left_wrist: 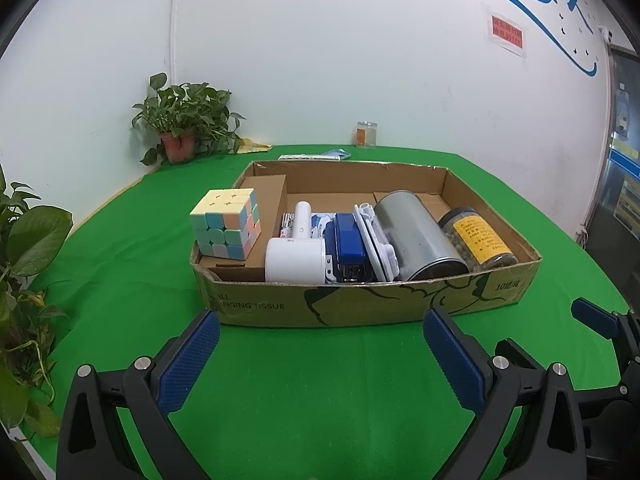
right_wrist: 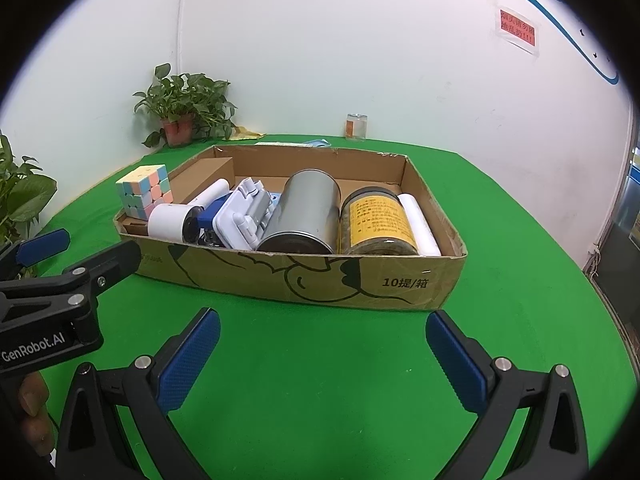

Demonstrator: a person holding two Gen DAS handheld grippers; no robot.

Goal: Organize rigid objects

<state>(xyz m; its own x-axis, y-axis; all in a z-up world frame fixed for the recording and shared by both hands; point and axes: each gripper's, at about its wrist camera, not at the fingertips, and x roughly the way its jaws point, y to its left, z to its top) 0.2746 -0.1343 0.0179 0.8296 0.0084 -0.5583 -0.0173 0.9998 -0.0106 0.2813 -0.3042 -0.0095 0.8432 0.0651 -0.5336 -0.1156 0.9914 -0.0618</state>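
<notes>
Currently both hand-held grippers, left and right, spread, empty, above green bench; cube, tin, jar inside cardboard box.

Green cloth-covered table. Leafy potted plant in terracotta pot at far-left corner by white wall. Small clear glass jar with orange label at far edge.
</notes>
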